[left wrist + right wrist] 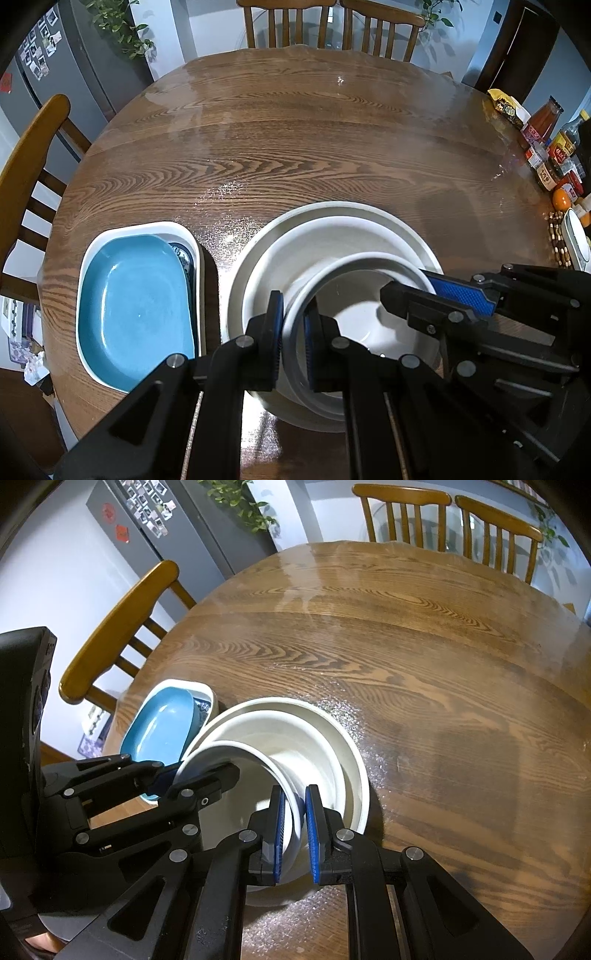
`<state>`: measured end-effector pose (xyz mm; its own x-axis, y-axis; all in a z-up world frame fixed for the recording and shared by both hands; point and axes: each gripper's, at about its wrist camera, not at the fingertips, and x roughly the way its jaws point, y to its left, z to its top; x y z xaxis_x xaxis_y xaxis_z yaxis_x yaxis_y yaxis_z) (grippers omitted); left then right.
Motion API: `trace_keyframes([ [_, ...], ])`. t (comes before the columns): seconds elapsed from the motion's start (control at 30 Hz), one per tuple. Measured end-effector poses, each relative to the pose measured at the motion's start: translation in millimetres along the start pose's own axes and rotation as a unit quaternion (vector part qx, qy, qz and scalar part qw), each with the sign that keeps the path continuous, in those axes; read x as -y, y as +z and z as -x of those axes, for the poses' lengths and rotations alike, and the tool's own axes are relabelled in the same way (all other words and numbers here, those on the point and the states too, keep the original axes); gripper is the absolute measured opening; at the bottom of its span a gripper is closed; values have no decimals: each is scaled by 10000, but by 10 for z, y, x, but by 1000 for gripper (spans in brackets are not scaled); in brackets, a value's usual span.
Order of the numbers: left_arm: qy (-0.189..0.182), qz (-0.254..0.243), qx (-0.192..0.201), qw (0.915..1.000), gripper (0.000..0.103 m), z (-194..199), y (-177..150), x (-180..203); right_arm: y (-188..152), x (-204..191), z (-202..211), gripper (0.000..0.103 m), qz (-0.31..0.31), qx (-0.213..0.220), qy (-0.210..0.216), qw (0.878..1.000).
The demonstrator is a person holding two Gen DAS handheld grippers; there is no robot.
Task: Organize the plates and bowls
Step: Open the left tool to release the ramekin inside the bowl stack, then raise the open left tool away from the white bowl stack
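A small white bowl is tilted inside a larger white bowl, which rests in a wide white plate on the round wooden table. My left gripper is shut on the small bowl's left rim. My right gripper is shut on its right rim. To the left, a blue plate lies over a blue-patterned dish in a white rectangular dish.
Jars, sauce bottles and an orange crowd the table's right edge. Wooden chairs stand at the left and at the far side. A grey fridge with photos stands behind the left chair.
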<state>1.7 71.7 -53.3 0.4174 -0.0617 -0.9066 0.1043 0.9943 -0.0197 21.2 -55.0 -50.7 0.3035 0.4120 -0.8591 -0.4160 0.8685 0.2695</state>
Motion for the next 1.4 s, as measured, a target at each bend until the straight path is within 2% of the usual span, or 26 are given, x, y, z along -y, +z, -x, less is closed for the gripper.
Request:
trace_keyframes([
  [0.27, 5, 11, -5, 10000, 8, -9, 1, 14, -3, 10, -13, 13, -50, 3, -12, 10000],
  [0.37, 157, -26, 21, 9999, 10, -23, 6, 19, -1, 5, -1, 13, -45, 50, -90, 9999],
  [0.7, 77, 65, 44, 9999, 11, -14, 23, -27, 5, -2, 35, 13, -13, 109, -145, 9998],
  [0.93, 16, 135, 160, 9998, 24, 96, 29, -58, -20, -5, 103, 13, -20, 204, -234, 9995],
  [1.03, 49, 169, 222, 9996, 40, 151, 12, -68, -33, -1, 144, 13, -46, 251, -254, 9994],
  [1.07, 44, 195, 252, 9995, 42, 177, 4, -80, -38, 2, 167, 14, -66, 285, -273, 9992],
  [1.17, 42, 273, 308, 9991, 42, 240, -8, -118, -55, 9, 215, 25, -98, 352, -279, 9989],
  [1.23, 50, 329, 340, 9989, 43, 280, -24, -143, -70, 11, 250, 38, -131, 405, -288, 9987],
  [1.3, 81, 371, 371, 9986, 52, 304, -38, -158, -82, 10, 288, 43, -157, 466, -276, 9984],
  [1.33, 120, 409, 394, 9983, 62, 323, -50, -174, -89, 11, 308, 44, -168, 492, -276, 9983],
  [1.4, 138, 467, 411, 9980, 65, 342, -65, -201, -101, 13, 348, 44, -186, 534, -264, 9981],
])
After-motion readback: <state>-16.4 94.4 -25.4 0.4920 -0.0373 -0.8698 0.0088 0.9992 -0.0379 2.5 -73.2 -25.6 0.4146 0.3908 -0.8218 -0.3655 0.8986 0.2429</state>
